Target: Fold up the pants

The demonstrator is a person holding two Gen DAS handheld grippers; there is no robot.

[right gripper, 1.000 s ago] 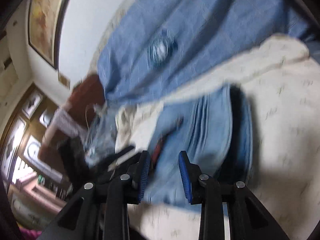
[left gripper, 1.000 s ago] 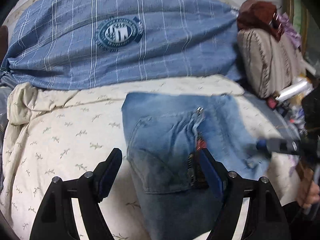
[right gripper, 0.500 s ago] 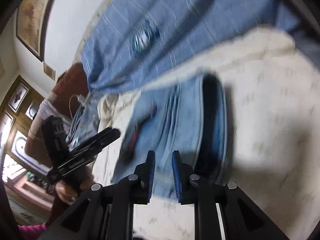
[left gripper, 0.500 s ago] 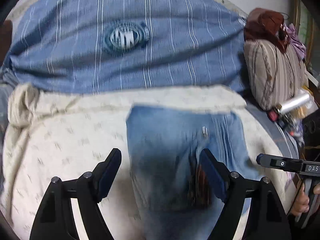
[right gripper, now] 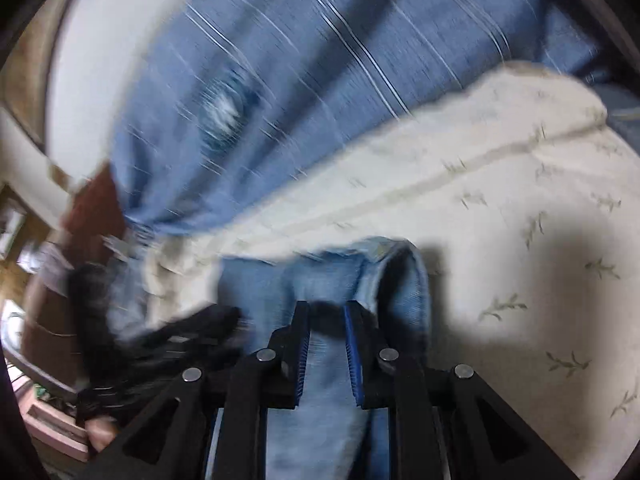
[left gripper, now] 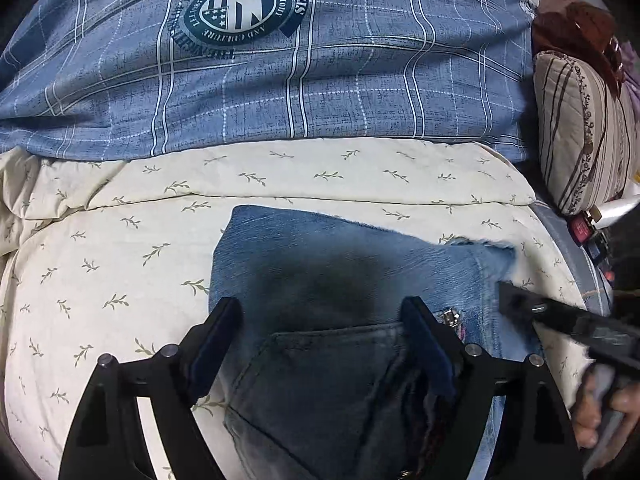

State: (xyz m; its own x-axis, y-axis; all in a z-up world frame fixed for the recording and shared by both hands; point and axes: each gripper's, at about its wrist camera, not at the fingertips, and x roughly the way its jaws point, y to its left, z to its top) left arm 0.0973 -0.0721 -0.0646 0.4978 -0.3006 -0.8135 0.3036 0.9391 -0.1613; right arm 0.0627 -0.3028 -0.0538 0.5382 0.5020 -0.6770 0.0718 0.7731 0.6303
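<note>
The blue denim pants (left gripper: 320, 256) lie folded on the cream leaf-print bedsheet (left gripper: 100, 264), with a pocket and the zipper (left gripper: 451, 316) facing up. My left gripper (left gripper: 322, 328) is open and hovers low over the pocket area, one finger at each side. In the blurred right wrist view my right gripper (right gripper: 326, 344) has its jaws narrowly apart with a fold of the pants (right gripper: 332, 280) between the blue pads; I cannot tell whether it pinches the cloth. The right gripper also shows at the right edge of the left wrist view (left gripper: 560, 316).
A large blue plaid cushion (left gripper: 280, 60) with a round emblem lies along the back of the bed. A striped brown pillow (left gripper: 580, 128) and clutter sit at the right. The other hand-held gripper (right gripper: 152, 344) shows blurred at the left of the right wrist view.
The left gripper has moved forward and lower over the pants. The right gripper has swung and narrowed its jaws, and denim now lies between its pads.
</note>
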